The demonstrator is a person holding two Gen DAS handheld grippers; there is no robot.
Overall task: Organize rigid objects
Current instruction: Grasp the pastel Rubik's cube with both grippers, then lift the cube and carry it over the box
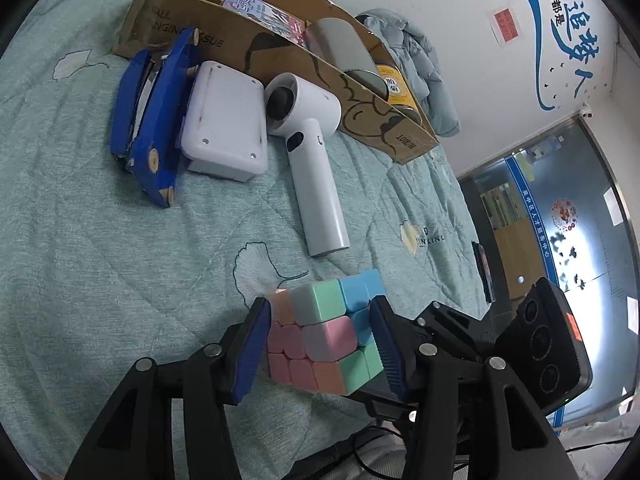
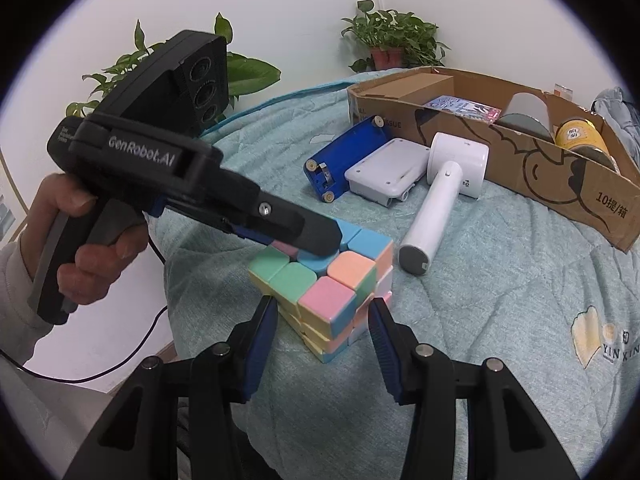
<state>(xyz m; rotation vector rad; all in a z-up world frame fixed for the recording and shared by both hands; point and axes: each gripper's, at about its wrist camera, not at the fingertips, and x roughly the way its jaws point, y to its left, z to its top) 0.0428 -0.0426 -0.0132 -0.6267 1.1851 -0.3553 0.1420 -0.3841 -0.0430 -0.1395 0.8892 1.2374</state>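
- My left gripper (image 1: 320, 344): blue pads narrowed onto opposite faces of the pastel puzzle cube (image 1: 326, 336), pressing it at both sides; the cube sits between my fingers at 6 o'clock in the left wrist view, at the near edge of the bed.
- My right gripper (image 2: 322, 340): jaws partly closed, blue pads flanking the cube's lower layers; the right pad meets the cube's edge, the left pad's contact I cannot tell for certain.
- Left gripper seen from the right wrist view: black body at 9 to 10 o'clock, held by a hand (image 2: 86, 248) in a pale sleeve; one finger lies over the cube's top face.
- Teal quilt (image 1: 100, 260): the surface under everything, stitched with leaf outlines.
- White handheld fan (image 1: 304, 136): lying flat at 12 o'clock beyond the cube, handle toward me, well apart from the cube.
- White rectangular case (image 1: 226, 120): just beside the fan's head, at 11 o'clock.
- Blue toy car (image 1: 154, 120): tipped on its side, touching the case's far flank, at 10 to 11 o'clock.
- Cardboard box (image 1: 280, 56): open-topped, behind the fan at 12 o'clock; inside it a printed packet, a grey cylinder and a yellow tin (image 1: 394, 88).
- Potted plants (image 2: 390, 40): against the wall, farthest off, at 12 o'clock in the right wrist view.
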